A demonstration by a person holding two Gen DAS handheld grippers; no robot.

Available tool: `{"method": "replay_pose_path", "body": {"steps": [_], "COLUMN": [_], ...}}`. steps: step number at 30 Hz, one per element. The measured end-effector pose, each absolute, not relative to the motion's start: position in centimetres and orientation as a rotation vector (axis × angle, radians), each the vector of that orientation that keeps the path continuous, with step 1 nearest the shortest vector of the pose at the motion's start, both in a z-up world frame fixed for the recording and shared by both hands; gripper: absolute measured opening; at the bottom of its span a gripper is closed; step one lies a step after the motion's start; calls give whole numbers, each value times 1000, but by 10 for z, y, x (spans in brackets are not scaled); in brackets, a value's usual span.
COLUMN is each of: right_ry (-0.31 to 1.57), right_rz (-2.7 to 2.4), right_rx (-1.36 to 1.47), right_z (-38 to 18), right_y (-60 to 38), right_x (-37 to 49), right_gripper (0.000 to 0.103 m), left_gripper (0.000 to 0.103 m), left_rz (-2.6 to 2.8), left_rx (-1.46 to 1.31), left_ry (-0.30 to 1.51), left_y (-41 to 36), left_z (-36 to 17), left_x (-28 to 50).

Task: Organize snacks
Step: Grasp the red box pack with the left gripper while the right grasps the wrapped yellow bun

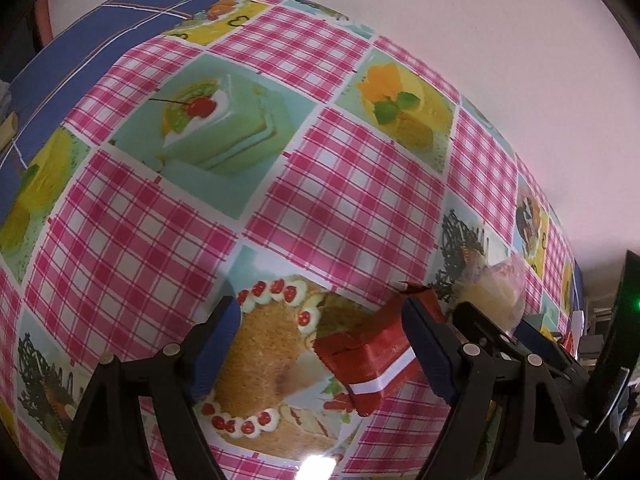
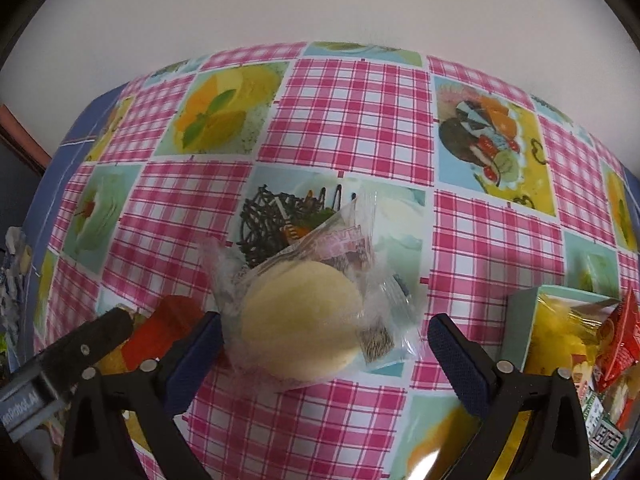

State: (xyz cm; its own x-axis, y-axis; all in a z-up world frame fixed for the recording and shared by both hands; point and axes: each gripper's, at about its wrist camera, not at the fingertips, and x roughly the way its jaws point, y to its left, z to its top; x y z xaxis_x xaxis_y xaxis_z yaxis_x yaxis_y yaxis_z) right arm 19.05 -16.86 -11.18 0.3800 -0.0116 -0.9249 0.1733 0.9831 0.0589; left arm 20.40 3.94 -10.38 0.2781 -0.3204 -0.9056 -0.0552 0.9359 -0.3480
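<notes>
A red snack packet (image 1: pixel 368 360) with a white stripe lies on the checked tablecloth (image 1: pixel 344 184) between the blue pads of my left gripper (image 1: pixel 320 320). The packet lies against the right pad and well clear of the left one, so the jaws stand open. A round pale cake in a clear wrapper (image 2: pixel 300 320) rests on the cloth between the pads of my right gripper (image 2: pixel 324 320), which is open; the wrapper brushes the left pad. The cake (image 1: pixel 496 284) also shows at the right of the left wrist view. The two grippers stand side by side.
A pale box (image 2: pixel 524 320) holding several yellow and red snack packets sits at the right, close to my right gripper. The pink checked cloth with cake prints covers a blue table (image 1: pixel 100 28). A white wall lies behind.
</notes>
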Motion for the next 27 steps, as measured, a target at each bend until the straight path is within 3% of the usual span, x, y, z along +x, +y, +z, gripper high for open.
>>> {"method": "replay_pose_path", "body": {"steps": [8,27], "right_ry": [1167,1150], "right_rz": [-107,-197], "right_rx": [226,361], "right_z": [-109,-106], "right_y": [-176,-209], "right_x": [191,120], "right_gripper": [91,83], "left_gripper": [84,83], "left_rz": [-248,-366], "left_rx": [-302,-173], "left_ry": [1291,1318], "left_y": [18,-22], "left_z": [-103,-110], "left_x": [204,195]}}
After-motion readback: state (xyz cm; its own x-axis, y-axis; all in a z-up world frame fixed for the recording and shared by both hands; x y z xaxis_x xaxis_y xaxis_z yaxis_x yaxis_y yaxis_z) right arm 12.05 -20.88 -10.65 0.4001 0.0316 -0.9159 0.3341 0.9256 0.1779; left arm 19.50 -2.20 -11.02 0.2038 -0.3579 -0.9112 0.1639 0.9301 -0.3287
